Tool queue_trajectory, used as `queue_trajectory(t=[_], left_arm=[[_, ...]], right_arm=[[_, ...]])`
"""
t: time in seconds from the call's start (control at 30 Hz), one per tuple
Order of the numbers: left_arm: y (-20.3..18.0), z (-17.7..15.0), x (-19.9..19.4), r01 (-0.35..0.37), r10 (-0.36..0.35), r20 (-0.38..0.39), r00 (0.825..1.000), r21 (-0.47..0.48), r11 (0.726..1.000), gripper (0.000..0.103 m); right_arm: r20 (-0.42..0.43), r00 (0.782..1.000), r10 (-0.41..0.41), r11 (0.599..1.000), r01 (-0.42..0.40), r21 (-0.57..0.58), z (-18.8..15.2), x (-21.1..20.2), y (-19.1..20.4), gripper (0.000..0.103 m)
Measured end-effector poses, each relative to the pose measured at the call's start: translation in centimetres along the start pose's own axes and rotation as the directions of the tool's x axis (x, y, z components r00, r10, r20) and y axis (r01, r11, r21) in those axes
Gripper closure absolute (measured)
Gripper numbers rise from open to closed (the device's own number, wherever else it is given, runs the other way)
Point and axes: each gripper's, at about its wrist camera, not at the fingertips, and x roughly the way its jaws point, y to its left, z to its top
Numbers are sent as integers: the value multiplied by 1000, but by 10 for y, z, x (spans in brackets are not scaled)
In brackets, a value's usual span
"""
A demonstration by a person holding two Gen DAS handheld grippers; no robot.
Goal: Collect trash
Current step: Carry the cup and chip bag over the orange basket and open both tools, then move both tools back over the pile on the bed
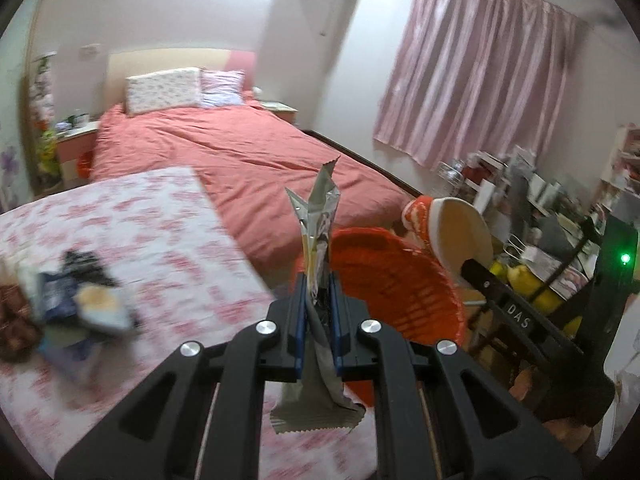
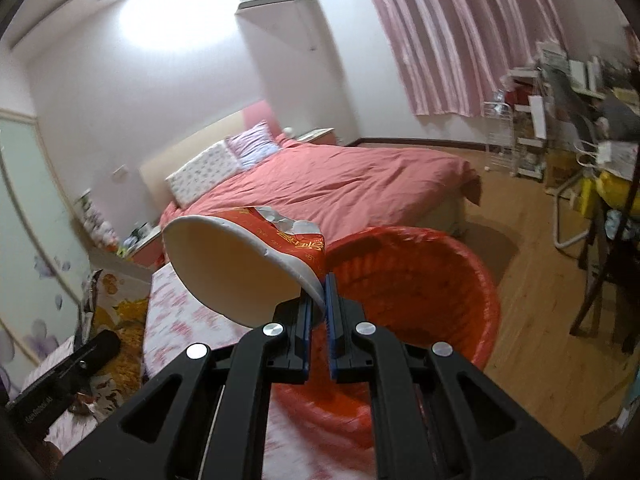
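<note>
My left gripper (image 1: pixel 318 286) is shut on a crumpled silver foil wrapper (image 1: pixel 318 216) that sticks up between its blue pads and hangs out below them. Just beyond it stands a red bin lined with a red bag (image 1: pixel 394 280). My right gripper (image 2: pixel 318 288) is shut on the rim of a tilted red paper bowl with a pale inside (image 2: pixel 236 268); that bowl (image 1: pixel 456 232) hangs above the bin's far right side. The red bin (image 2: pixel 416 280) lies directly behind the right gripper. More wrappers and packets (image 1: pixel 76 300) lie in a blurred pile on the floral cloth.
A low surface under a pink floral cloth (image 1: pixel 132 216) borders the bin on the left. Behind it is a bed with a red cover (image 1: pixel 240 152). A cluttered desk and shelves (image 2: pixel 568 112) line the right wall under pink curtains. Wooden floor (image 2: pixel 532 280) surrounds the bin.
</note>
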Motion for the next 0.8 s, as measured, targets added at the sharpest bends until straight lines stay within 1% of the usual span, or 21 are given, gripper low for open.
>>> queue_trajectory(t=[0.07,0.17,0.27,0.3,0.33,0.37,0.4,0.43,0.47,0.5,0.6,0.7,0.73,0.8], left_arm=[[-15,3,21,30,-30,-22,999,18,999,92],[-32,7,52,54,-52,-56,997,42,998,91],[-41,6,82,68,-62,-99,993,56,996,89],[-43,6,91,61,-55,-113,992,56,997,88],[-43,4,97,55,-48,-124,991,55,997,83],[-43,3,105,49,-42,-138,990,53,997,75],[-43,2,109,41,-34,-145,989,50,998,72],[-41,1,114,28,-21,-153,988,47,998,65],[-38,0,116,22,-15,-158,987,42,999,61],[-36,0,117,16,-10,-162,987,38,999,60],[-23,-3,115,-8,12,-168,986,29,1000,56],[-11,-3,105,-39,41,-158,987,21,999,52],[-10,-3,100,-45,48,-153,987,21,999,50],[-3,-5,87,-80,83,-132,988,30,996,43]], right_arm=[[-3,1000,-9,1000,9,20,3,8,-9,97],[-14,1000,-22,998,22,51,9,21,-28,97],[-42,999,-31,997,34,71,7,35,-38,96],[-50,998,-31,996,35,77,7,39,-41,96],[-60,998,-32,996,37,77,5,43,-43,95],[-64,998,-30,996,35,76,6,39,-44,93],[-72,997,-29,997,34,75,4,39,-45,90],[-79,996,-28,997,34,76,3,38,-45,82],[-82,996,-29,996,35,77,2,39,-45,72],[-83,996,-33,996,39,77,0,38,-46,70],[-91,995,-35,996,42,75,0,33,-44,68],[-90,995,-44,997,50,65,2,27,-38,66],[-88,995,-45,997,51,63,5,26,-36,63],[-79,996,-46,998,50,49,6,19,-30,62]])
